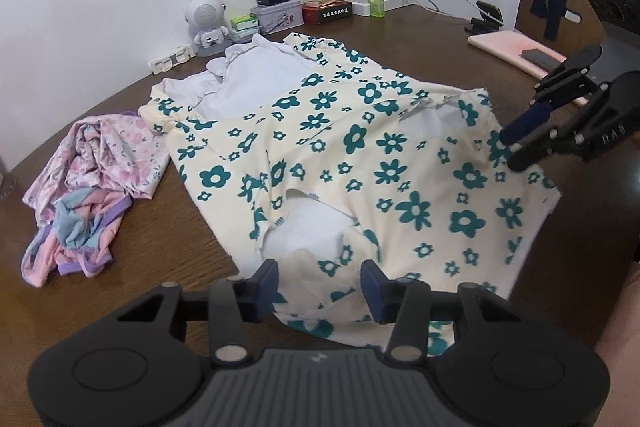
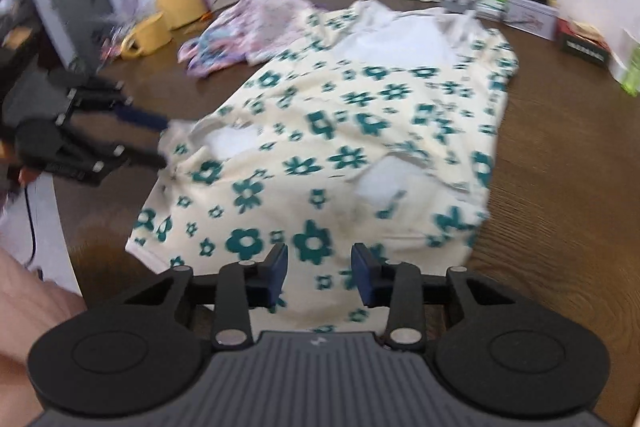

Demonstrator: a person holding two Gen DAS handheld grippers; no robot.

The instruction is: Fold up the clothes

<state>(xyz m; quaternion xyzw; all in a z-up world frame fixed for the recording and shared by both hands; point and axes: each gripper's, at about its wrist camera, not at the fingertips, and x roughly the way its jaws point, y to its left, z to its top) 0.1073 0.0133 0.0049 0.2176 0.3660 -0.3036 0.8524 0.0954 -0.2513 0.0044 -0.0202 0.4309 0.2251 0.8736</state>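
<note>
**Flowered garment lying open, both grippers at its edges**

Across most of the brown table (image 1: 168, 239): a cream garment (image 1: 360, 155) printed with teal flowers, spread out loosely and not yet folded small, with white lining showing at the far neckline and through two gaps in the front. Rumpled in places, especially along the near hem.

Beside it, toward the table's left end and just apart: a pink and lilac pile (image 1: 92, 179) of other clothes, bunched rather than folded.

At the garment's left side: the left gripper (image 1: 320, 287), jaws set wide, cloth lying under and between the pads but not pinched. At the opposite side: the right gripper (image 2: 320, 269), likewise spread wide over the fabric and holding nothing. Right wrist view blurred, so fine detail of that edge is hard to read.

Judged as a moment between grips. Fits either closing on the two sides to carry a fold across, or letting go after laying the garment out.

For any fold from here: a pinch on the outer edge only, both layers caught together, both sides lifted evenly to avoid dragging the wrinkles along.
</note>
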